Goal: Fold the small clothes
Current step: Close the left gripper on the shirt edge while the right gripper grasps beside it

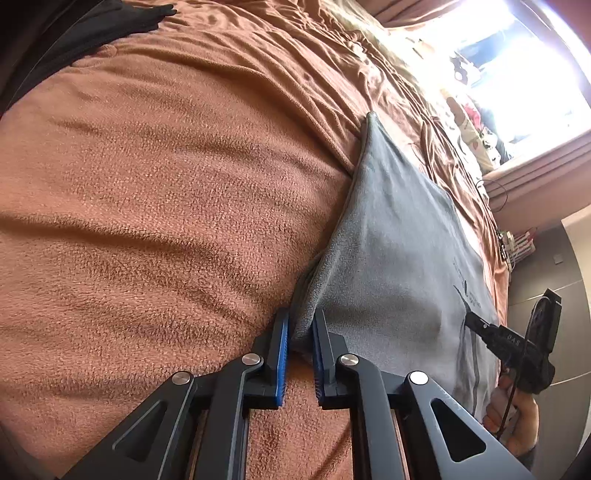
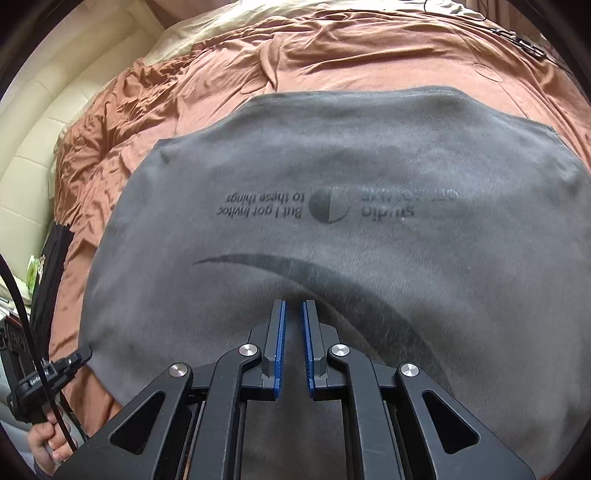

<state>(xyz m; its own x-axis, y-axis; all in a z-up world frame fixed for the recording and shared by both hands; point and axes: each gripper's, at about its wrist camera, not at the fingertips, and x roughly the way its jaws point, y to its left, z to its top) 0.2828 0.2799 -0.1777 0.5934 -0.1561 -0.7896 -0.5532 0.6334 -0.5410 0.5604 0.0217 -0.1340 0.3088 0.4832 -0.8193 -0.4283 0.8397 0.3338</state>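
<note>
A grey T-shirt [image 2: 332, 166] with dark printed lettering lies spread flat on an orange blanket [image 2: 369, 51]. My right gripper [image 2: 293, 306] sits at the shirt's near part, its blue pads close together with grey cloth pinched between them. In the left wrist view my left gripper [image 1: 301, 326] is shut on a bunched edge of the T-shirt [image 1: 391, 236], which stretches away up and to the right. The right gripper [image 1: 469, 319] shows there at the shirt's far side, held by a hand [image 1: 517, 417]. The left gripper [image 2: 85, 352] shows at the shirt's left edge.
The orange blanket [image 1: 166, 184] covers the whole bed in soft wrinkles. A black garment [image 1: 92, 33] lies at its far corner. A cream padded headboard [image 2: 48, 122] borders the bed, and a black cable [image 2: 524, 40] lies at the far right edge. A bright window [image 1: 535, 74] is beyond.
</note>
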